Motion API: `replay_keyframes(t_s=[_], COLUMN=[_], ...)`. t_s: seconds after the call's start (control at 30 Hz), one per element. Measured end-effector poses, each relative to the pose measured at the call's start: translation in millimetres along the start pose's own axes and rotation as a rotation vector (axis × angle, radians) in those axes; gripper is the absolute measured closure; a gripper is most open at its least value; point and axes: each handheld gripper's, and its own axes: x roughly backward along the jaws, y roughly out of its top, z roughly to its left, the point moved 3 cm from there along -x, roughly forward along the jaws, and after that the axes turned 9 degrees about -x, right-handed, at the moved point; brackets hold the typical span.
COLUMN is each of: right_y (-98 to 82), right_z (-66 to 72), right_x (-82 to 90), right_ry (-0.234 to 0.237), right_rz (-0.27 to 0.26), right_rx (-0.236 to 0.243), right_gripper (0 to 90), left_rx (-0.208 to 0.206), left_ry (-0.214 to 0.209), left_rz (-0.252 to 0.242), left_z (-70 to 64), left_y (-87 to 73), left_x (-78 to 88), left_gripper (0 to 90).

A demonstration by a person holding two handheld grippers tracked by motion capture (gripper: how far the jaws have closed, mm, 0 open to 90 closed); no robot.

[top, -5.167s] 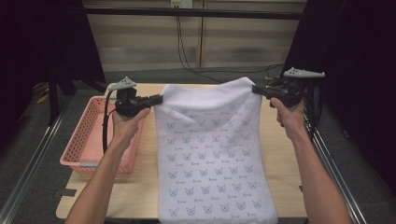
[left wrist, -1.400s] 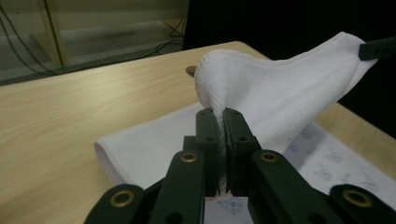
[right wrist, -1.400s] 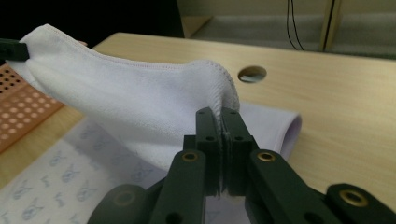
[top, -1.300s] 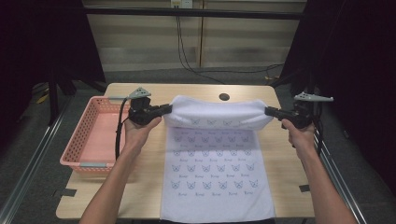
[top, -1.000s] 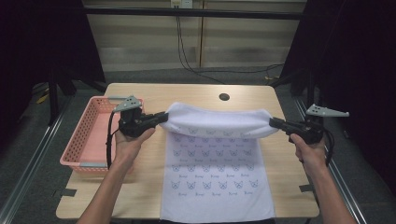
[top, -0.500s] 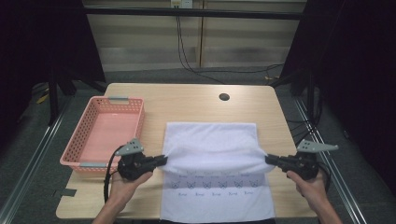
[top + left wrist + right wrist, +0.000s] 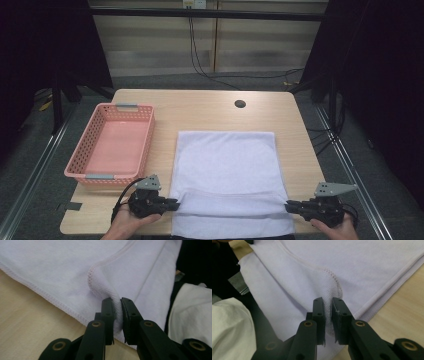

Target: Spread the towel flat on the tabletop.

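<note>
A: Where's the towel (image 7: 227, 175) now?

B: It lies folded on the table (image 7: 200, 107), right of centre in the high view, its folded-over edge near the bottom of the frame. The pink basket (image 7: 112, 145) sits apart at the left.

A: And the jaws?

B: The left gripper (image 7: 175, 204) and right gripper (image 7: 288, 206) each have a corner of that edge between their jaws. The jaws have just been opening, yet cloth still fills both gaps.

A: Why hold the corners low?

B: Probably so the upper layer lands square on the lower one before they let go.
</note>
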Motion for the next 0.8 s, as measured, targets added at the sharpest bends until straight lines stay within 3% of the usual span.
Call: replay_keyframes(t_s=[0.2, 0.23, 0.3, 0.37, 0.47, 0.53, 0.57, 0.63, 0.67, 0.7, 0.77, 0.8], right_y=[-7.6, -8.8, -8.0, -6.9, 3.3, 15.8, 21.7, 33.9, 41.2, 41.2, 54.6, 54.6], right_z=[8.2, 10.5, 13.3, 13.5, 7.2, -2.9, -7.9, -17.1, -22.6, -22.6, -32.6, -32.6], right_x=[9.1, 12.6, 16.4, 16.5, 9.9, 2.3, -1.8, -12.5, -20.9, -20.9, -38.9, -38.9], right_ry=[0.016, 0.018, 0.022, 0.018, -0.008, -0.031, -0.046, -0.052, -0.069, -0.069, -0.086, -0.086], right_rz=[0.024, 0.013, -0.013, -0.026, -0.052, -0.071, -0.072, -0.073, -0.066, -0.066, -0.041, -0.041], right_rx=[0.013, 0.023, 0.019, 0.019, 0.022, 0.013, 0.007, 0.008, 0.007, 0.007, 0.003, 0.003], right_gripper=[78.3, 77.9, 76.1, 74.9, 71.9, 68.8, 69.1, 67.6, 66.4, 66.4, 61.9, 61.9], left_rx=[-0.021, -0.029, -0.026, -0.026, -0.028, -0.018, 0.023, 0.047, 0.047, 0.052, 0.068, 0.068], left_ry=[-0.022, -0.049, -0.038, -0.057, -0.052, -0.025, 0.011, 0.06, 0.06, 0.073, 0.099, 0.099], left_rz=[-0.013, -0.009, -0.013, -0.028, -0.086, -0.092, -0.12, -0.113, -0.113, -0.107, -0.104, -0.104], left_z=[-8.7, -11.9, -12.7, -12.5, -9.9, -1.7, 12.3, 30.5, 30.5, 37.4, 58.5, 58.5], left_y=[-0.5, -1.8, -1.9, -1.3, 4.4, 8.0, 12.6, 19.4, 19.4, 23.2, 36.1, 36.1], left_x=[13.0, 16.2, 17.6, 19.9, 22.6, 21.1, 16.0, 6.9, 6.9, 3.1, -9.9, -9.9], left_gripper=[79.7, 79.6, 76.7, 73.8, 68.7, 65.7, 65.8, 66.8, 67.1, 67.1, 66.8, 65.4])
